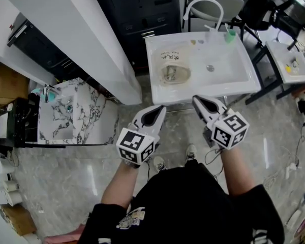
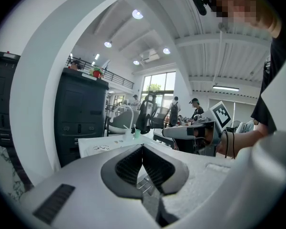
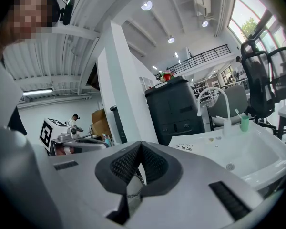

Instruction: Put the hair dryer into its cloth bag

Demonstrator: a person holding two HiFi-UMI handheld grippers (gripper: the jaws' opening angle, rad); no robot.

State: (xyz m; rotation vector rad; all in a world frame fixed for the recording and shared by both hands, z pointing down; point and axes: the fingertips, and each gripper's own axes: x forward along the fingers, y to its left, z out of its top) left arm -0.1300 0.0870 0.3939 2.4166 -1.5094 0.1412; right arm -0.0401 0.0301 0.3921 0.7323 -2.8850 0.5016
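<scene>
White left hand-held gripper (image 1: 161, 109) closed, empty, right hand-held gripper (image 1: 196, 100) likewise

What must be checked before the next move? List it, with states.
1. Left gripper empty: ok, jaws shut on nothing.
2. Right gripper empty: ok, jaws shut on nothing.
3. Jaws open for a grasp: not ok, both shut.
4. Cloth bag found: ok, lying in the sink.
5. Hair dryer found: cannot tell, not clearly seen.
6. Grippers over the sink: not ok, both short of its front rim.
</scene>
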